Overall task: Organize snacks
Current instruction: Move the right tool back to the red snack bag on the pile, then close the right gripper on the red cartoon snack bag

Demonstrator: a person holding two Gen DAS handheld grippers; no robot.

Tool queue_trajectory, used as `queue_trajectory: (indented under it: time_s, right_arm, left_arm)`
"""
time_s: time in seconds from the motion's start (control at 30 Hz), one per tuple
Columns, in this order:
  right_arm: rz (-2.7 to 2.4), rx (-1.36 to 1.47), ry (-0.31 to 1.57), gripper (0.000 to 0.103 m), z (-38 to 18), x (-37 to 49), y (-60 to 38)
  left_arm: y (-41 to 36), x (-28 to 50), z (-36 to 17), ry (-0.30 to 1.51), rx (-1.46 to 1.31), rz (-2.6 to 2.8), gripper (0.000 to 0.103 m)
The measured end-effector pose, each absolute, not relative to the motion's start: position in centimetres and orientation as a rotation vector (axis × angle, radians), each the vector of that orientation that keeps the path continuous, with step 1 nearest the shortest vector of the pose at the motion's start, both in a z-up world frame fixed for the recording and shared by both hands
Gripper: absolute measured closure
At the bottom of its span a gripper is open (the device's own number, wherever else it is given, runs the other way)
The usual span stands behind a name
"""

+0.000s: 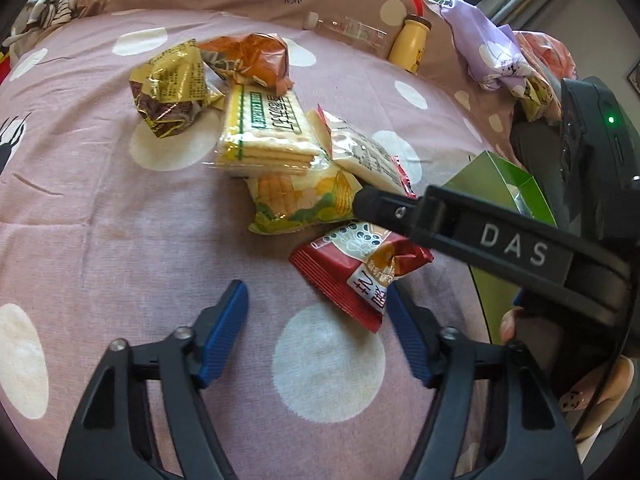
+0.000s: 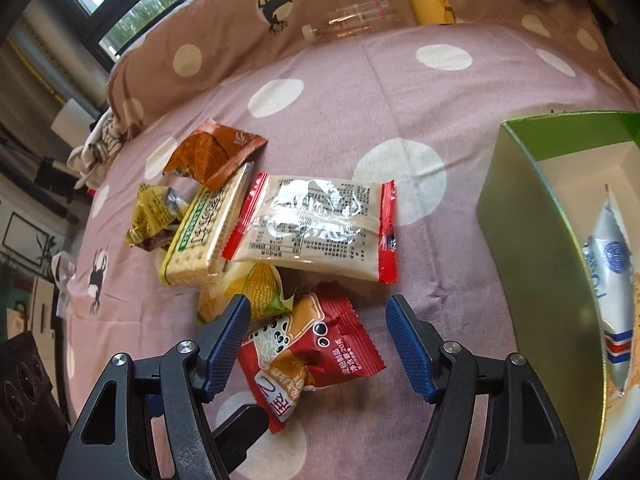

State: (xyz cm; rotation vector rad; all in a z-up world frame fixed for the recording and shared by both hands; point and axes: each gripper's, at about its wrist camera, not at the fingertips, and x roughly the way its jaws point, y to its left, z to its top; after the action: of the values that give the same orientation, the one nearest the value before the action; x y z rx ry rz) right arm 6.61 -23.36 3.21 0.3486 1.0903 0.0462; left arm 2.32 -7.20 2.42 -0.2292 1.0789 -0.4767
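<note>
left gripper (image 1: pixel 316 312): jaws spread, corner of red snack packet (image 1: pixel 352 276) at one pad, no pinch | right gripper (image 2: pixel 318 334): jaws spread astride that packet, not pressing | packet: on bedsheet (image 2: pixel 400 92), beside green box (image 2: pixel 532 216)

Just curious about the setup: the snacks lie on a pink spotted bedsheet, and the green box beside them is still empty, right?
Not quite. The green box already holds a packet, as the right wrist view shows. The rest stands: the snacks lie on the pink spotted bedsheet.
</note>
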Motion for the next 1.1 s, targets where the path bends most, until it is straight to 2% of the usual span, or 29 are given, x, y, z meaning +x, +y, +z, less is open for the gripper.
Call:
queue_trajectory:
  time_s: [0.13,0.2,0.4,0.47,0.77,1.1]
  right_arm:
    - [0.062,0.334,1.108,0.032,2.7,6.5,-23.2]
    - [0.066,0.304,1.110,0.038,2.7,6.4,-22.7]
    - [0.071,0.297,1.122,0.039,2.7,6.2,-22.2]
    - [0.077,0.294,1.125,0.039,2.8,6.1,-22.0]
    - [0.069,0.303,1.122,0.039,3.2,5.1,-21.6]
    - [0.051,0.337,1.012,0.039,6.3,2.8,-21.7]
  left_arm:
    - [-7.8,2.4,2.1,1.077,-0.219,-0.481,0.038]
    - [-8.3,2.4,2.1,1.065,-0.191,-0.474,0.045]
    - [-8.5,2.6,1.9,1.066,-0.215,-0.501,0.059]
    - [-8.6,2.7,1.9,1.071,-0.234,-0.519,0.069]
    - [-8.6,2.2,2.7,1.051,-0.229,-0.519,0.069]
    - [-8.6,0.1,5.7,0.945,-0.195,-0.547,0.069]
